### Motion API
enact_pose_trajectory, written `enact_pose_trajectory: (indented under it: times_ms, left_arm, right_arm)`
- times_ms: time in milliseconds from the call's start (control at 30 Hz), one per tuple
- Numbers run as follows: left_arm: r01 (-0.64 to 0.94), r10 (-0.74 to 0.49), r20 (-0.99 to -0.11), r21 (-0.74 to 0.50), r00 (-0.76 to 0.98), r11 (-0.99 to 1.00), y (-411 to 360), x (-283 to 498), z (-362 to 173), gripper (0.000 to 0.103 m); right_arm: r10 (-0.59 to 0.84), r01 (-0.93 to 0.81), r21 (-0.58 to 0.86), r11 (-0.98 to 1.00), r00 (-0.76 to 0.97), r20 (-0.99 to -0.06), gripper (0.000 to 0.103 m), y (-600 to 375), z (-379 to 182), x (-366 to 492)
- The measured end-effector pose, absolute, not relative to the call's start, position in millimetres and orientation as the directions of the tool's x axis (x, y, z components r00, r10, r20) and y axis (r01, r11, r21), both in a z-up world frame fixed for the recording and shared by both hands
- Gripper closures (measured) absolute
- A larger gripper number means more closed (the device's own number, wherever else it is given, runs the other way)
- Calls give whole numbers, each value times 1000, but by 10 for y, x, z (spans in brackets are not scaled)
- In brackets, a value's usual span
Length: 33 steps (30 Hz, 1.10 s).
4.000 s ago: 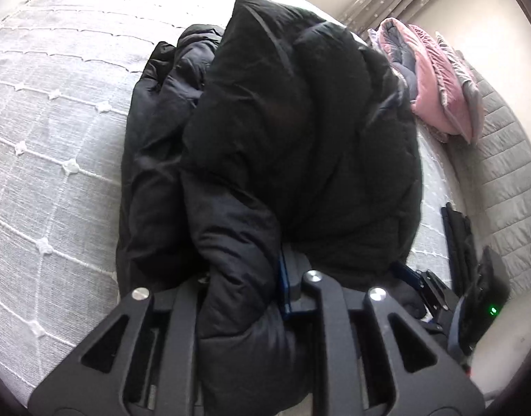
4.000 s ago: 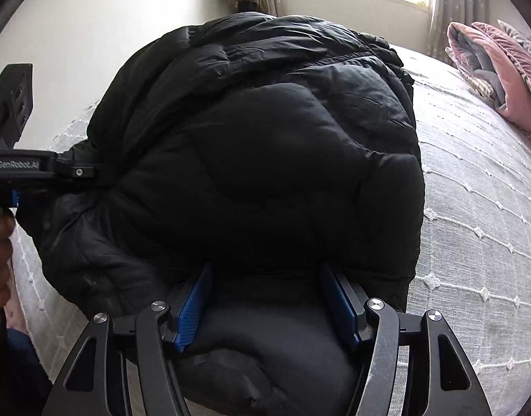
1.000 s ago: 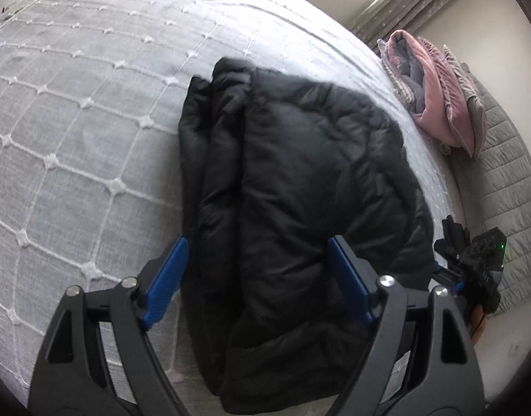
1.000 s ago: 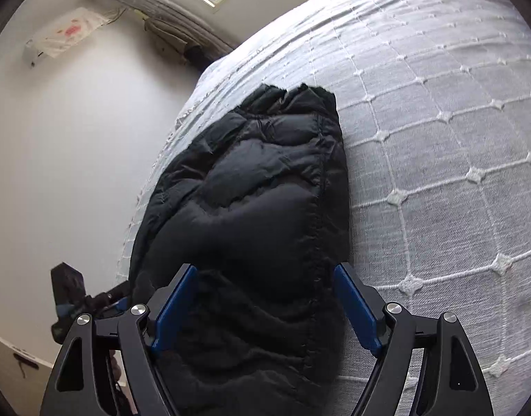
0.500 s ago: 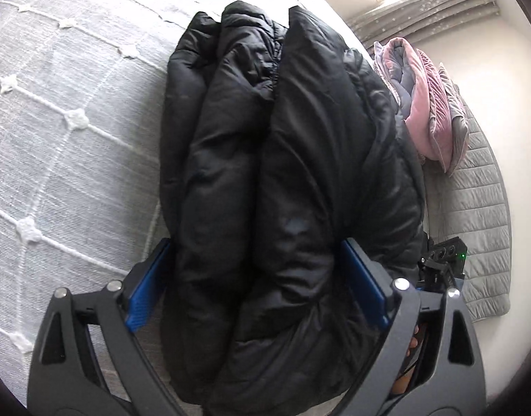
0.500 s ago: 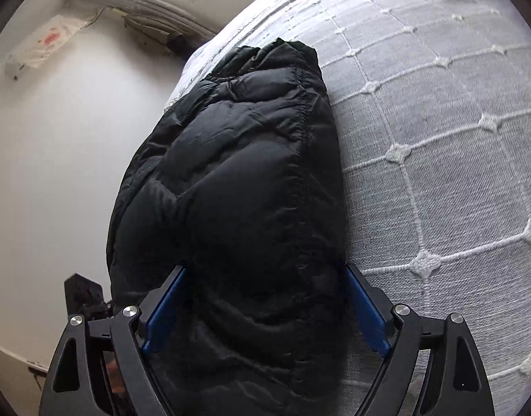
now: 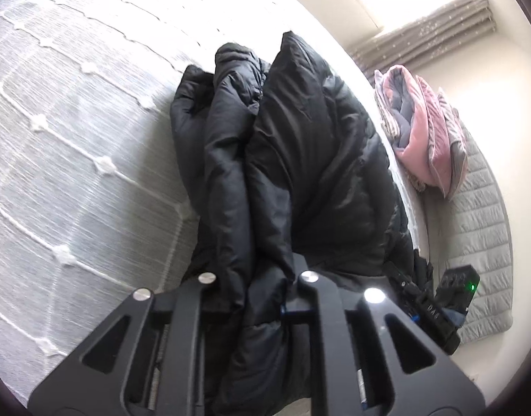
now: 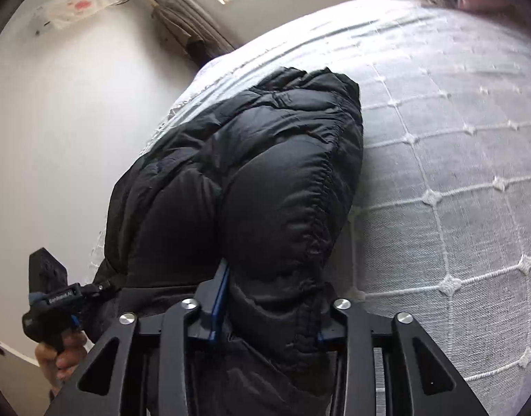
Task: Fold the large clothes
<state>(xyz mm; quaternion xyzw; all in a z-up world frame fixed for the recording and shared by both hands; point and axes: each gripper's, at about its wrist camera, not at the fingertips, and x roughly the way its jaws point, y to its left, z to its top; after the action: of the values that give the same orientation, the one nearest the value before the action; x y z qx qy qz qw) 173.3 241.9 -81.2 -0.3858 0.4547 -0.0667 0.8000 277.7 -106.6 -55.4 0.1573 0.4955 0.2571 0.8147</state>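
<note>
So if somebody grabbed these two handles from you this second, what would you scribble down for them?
Left gripper: jaws closing, near edge of the black puffy quilted jacket bunched between them.
Right gripper: jaws closing, the jacket's other near edge pinched between them.
Jacket: folded into a thick bundle on the white-grey stitched bedspread. Pink and grey folded bedding lies at the bed's far end.
Done: folded narrow.
Left: probably one more fold, then flatten.

Folded puffer jacket [image 7: 300, 159] on the bed [image 7: 74, 138], pile of bedding [image 7: 425, 138] behind it to the right
</note>
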Motion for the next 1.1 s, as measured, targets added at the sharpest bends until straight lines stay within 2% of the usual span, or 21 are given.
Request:
enact_pose_trajectory:
  times_ms: [100,200,267,400,567,633,733,767,867,900,1000,1100]
  left_arm:
    - [-228,-451,-626,-711,636,666,2708,1661,-606,89]
    - [-217,-356,-629,-650,691,728,3025,1567,-348,90]
    - [-218,-310,-627,-620,715,753,3313,1507,-245,90]
    - [-290,-214,-647,-580,732,762,4292,1319,-149,89]
    - [-437,-17,-695,-471,719,766,5463,962,-74,88]
    - [-491,44,-713,-436,700,754,5905,856,-84,86]
    - [-565,108,-749,-389,654,727,6312,812,-171,77]
    - [-597,135,-765,-365,630,714,6382,839,-211,73]
    - [-664,214,-782,-312,586,680,6500,927,-344,62]
    - [-671,220,-783,-310,582,674,6496,951,-368,60]
    - [-671,226,-765,-334,604,662,6489,960,-275,58]
    - [-722,298,-746,-334,595,606,6558,723,-118,51]
  right_arm:
    - [535,-330,424,843,434,-725,75,-803,-415,2675]
    - [490,-420,294,858,502,-712,77,-301,-277,2517]
    - [503,-450,281,848,512,-697,78,42,-239,2456]
    - [619,-499,399,769,425,-661,78,937,-296,2480]
    - [723,-562,503,657,279,-632,78,2362,-413,2403]
    - [744,-569,538,622,215,-633,78,2862,-436,2351]
    - [750,-558,565,607,169,-639,76,3405,-505,2302]
    - [745,-552,566,613,164,-647,74,3543,-545,2325]
    - [716,-539,554,634,140,-684,56,3723,-669,2349]
    - [707,-536,551,640,130,-695,48,3726,-697,2361]
    - [702,-530,552,643,120,-702,35,3617,-719,2351]
    - [689,-551,505,665,191,-699,33,3228,-590,2428]
